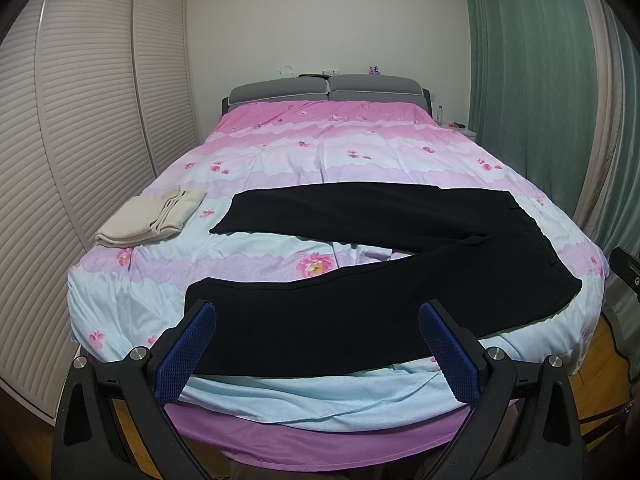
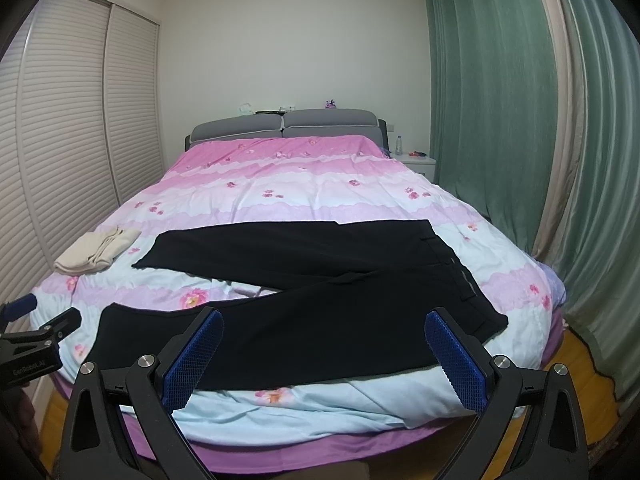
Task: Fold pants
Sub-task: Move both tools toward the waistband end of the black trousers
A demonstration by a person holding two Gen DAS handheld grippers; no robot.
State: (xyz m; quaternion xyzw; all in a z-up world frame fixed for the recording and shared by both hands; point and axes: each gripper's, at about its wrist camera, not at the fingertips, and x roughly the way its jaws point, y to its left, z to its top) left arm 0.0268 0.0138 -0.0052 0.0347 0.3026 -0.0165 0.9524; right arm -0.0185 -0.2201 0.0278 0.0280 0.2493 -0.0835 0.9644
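**Black pants spread across the foot of the bed, both grippers wide and empty**

The black pants [image 1: 360, 272] lie flat on the floral duvet [image 1: 340, 148], at the near end of the bed [image 2: 288, 456]. Their waistband sits to the right, and the two legs run leftward and splay apart, so a wedge of duvet shows between them. The nearer leg reaches almost to the bed's foot edge.

The left gripper [image 1: 318, 316] hangs over that nearer leg with its blue-padded fingers [image 1: 192, 354] spread wide, holding nothing. The right gripper [image 2: 324, 320] is likewise spread wide and empty, above the same leg closer to the waistband. Whether either fingertip touches the cloth is hard to judge through the fisheye.

A folded cream garment [image 1: 150, 218] rests at the left of the bed, apart from the farther leg's hem. Louvred wardrobe doors [image 1: 80, 120] stand to the left, green curtains [image 2: 488, 100] to the right.
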